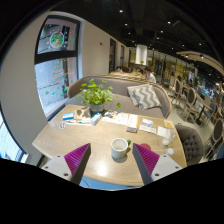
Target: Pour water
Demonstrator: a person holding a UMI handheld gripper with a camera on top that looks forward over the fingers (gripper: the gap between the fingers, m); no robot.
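A white mug (120,147) with a green handle stands upright on the light wooden table (100,135), near its front edge. My gripper (112,160) is held above the table's front edge. Its two fingers with magenta pads (76,157) stand wide apart and hold nothing. The mug sits between the fingers and a little ahead of them, closer to the right finger, with a gap at either side. No water vessel shows clearly.
A potted green plant (97,95) stands at the table's far side, with books (82,117) to its left and papers and small items (147,126) to its right. A grey sofa with a patterned cushion (145,96) lies beyond. Chairs (190,140) stand at right.
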